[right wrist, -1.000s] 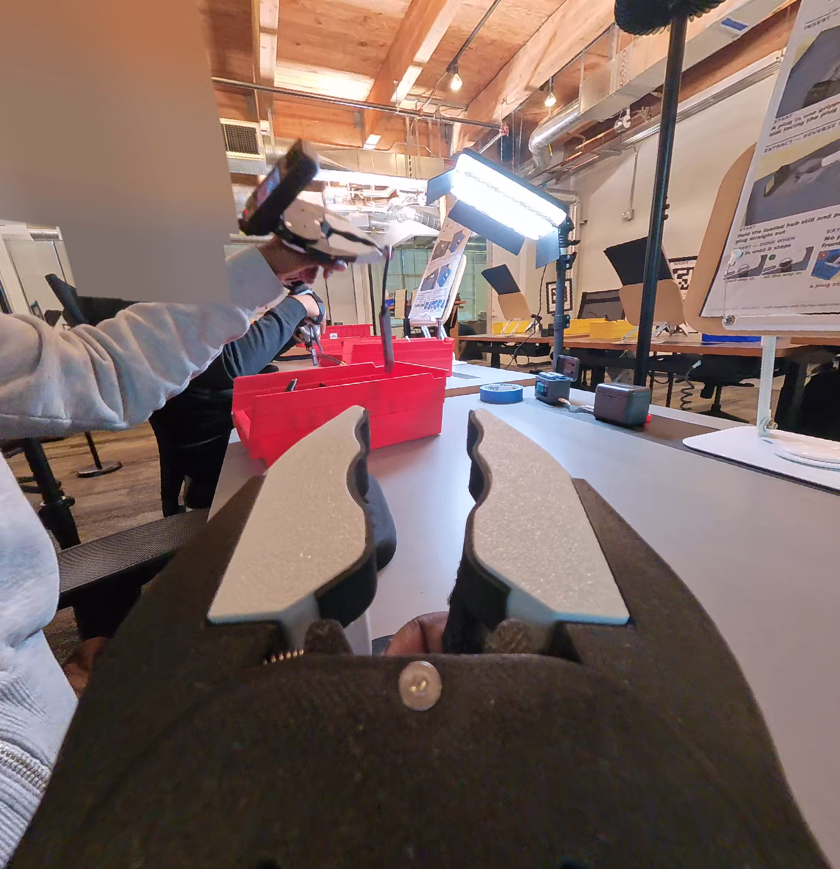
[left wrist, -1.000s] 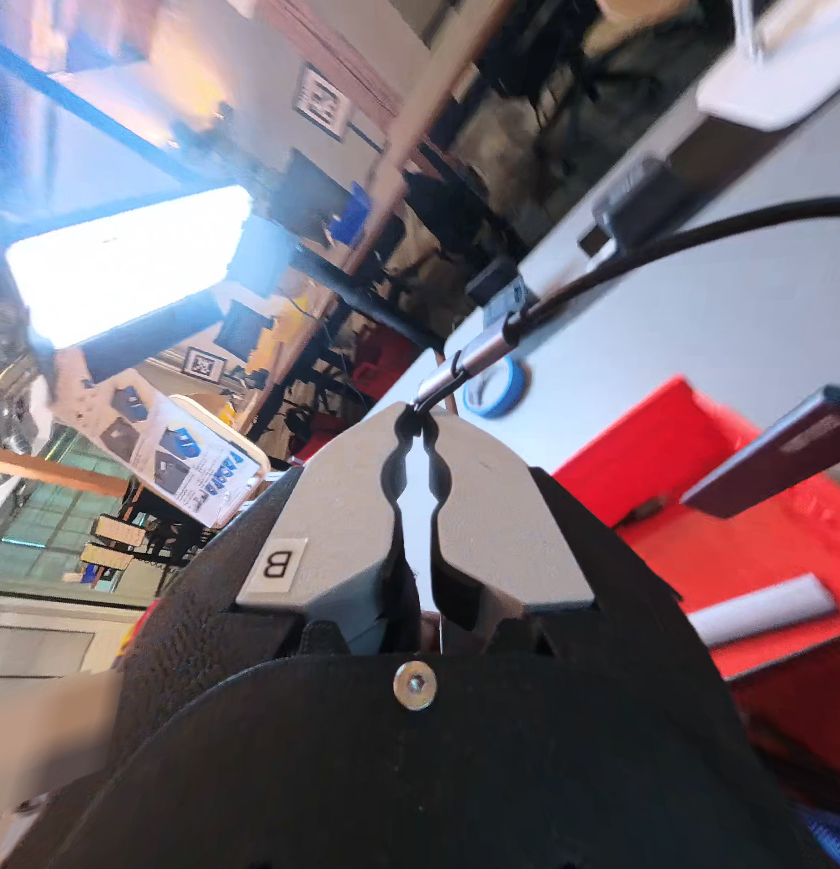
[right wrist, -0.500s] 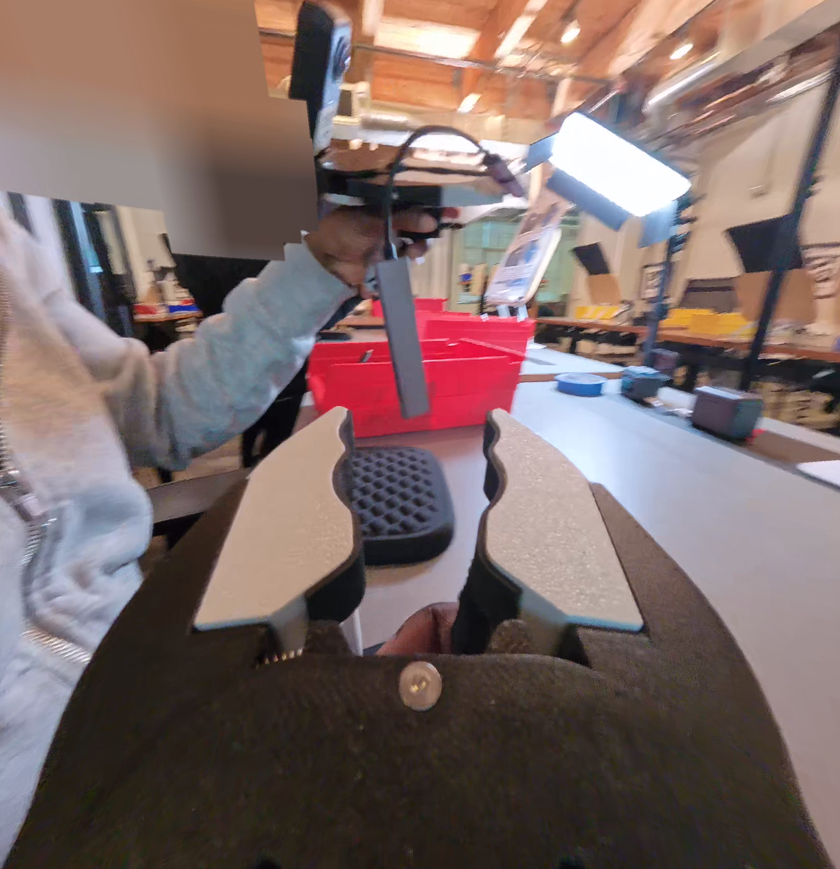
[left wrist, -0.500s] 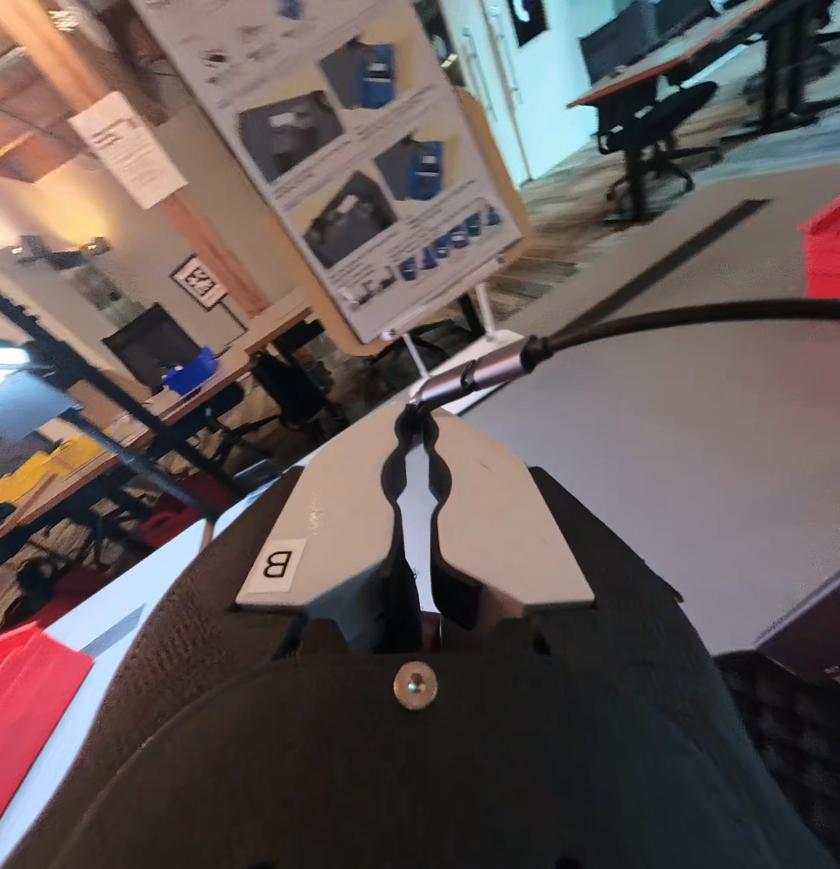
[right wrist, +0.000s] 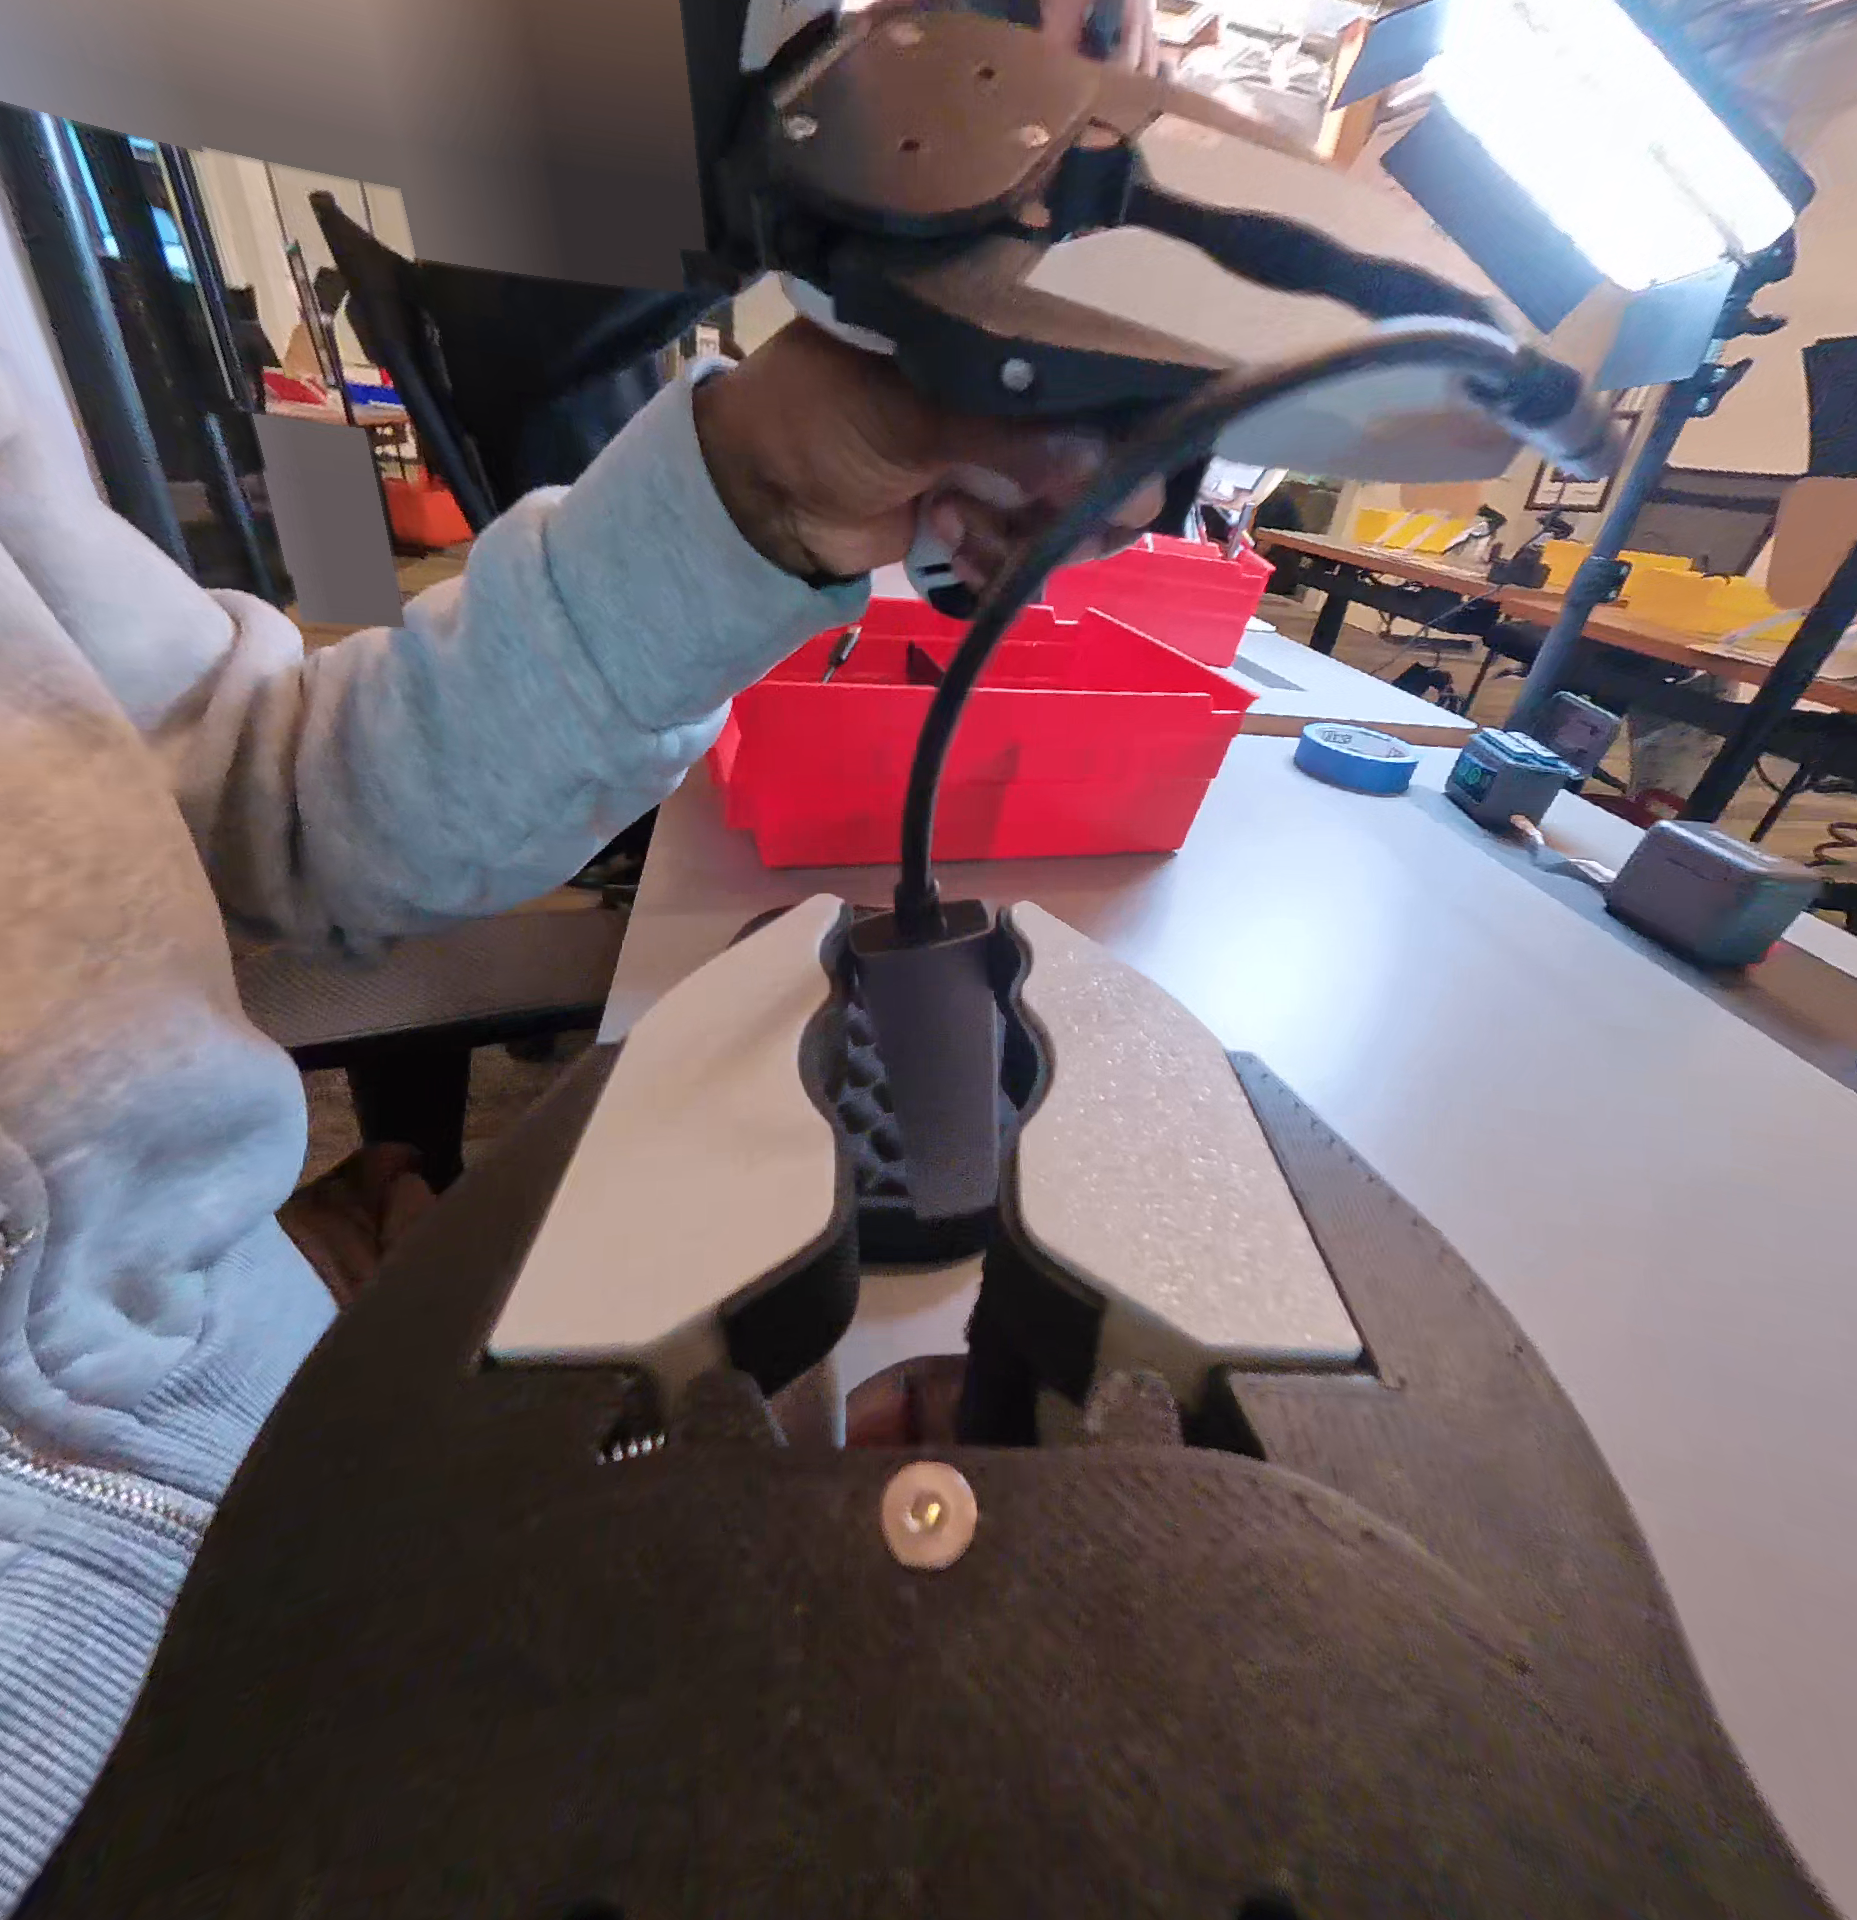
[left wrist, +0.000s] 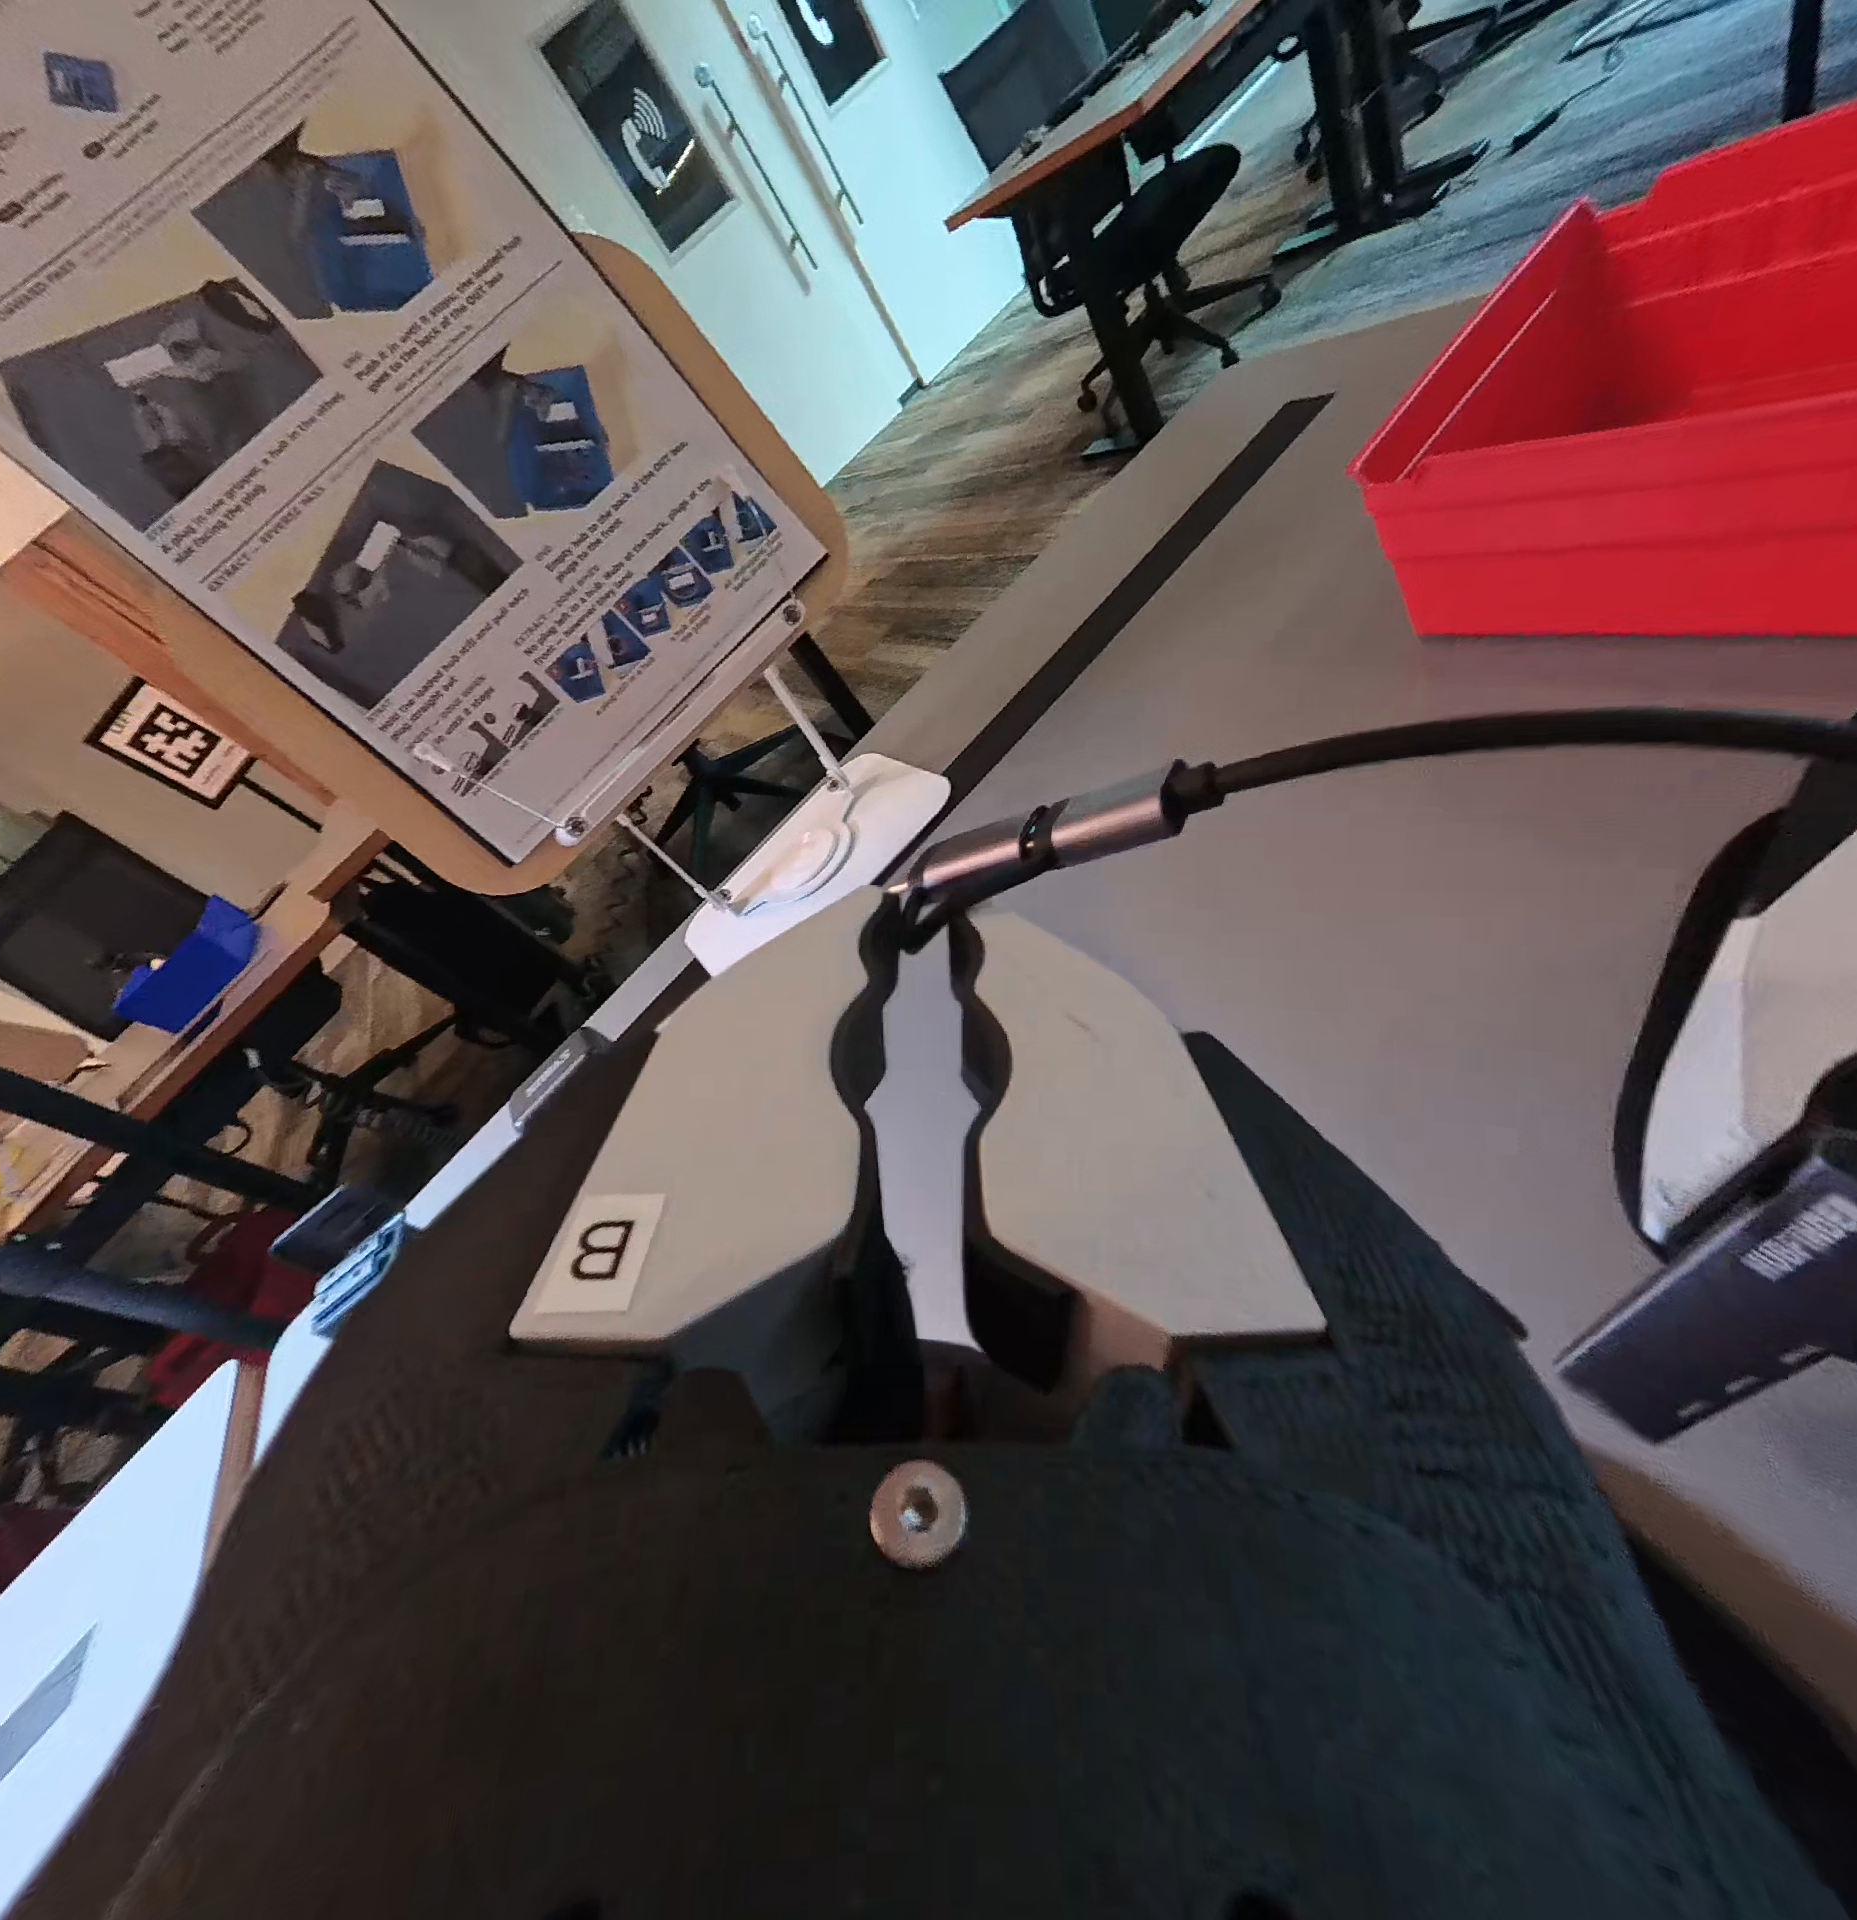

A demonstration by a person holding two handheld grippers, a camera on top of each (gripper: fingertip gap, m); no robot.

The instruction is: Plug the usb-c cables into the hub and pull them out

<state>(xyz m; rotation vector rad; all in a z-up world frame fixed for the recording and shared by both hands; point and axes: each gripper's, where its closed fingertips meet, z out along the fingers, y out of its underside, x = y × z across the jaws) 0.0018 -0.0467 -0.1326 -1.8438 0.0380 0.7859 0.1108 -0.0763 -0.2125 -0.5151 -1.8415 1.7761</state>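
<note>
Gripping the slim dark-grey metal hub [right wrist: 934, 1081], the right gripper [right wrist: 919, 935] is closed; its stiff black cable [left wrist: 1475, 743] is pinched by the left gripper [left wrist: 919, 925] at the rigid grey plug [left wrist: 1038, 842].

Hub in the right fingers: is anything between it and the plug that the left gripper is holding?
Nothing visible. The plug pinched by the left gripper and the hub clamped in the right gripper are apart in open air above the table; only the black cable arcs between them.

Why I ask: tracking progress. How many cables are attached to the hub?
1. One black cable leaves the hub, which the right gripper holds, and arcs up to its plug, pinched in the left gripper. Other ports may be hidden.
</note>
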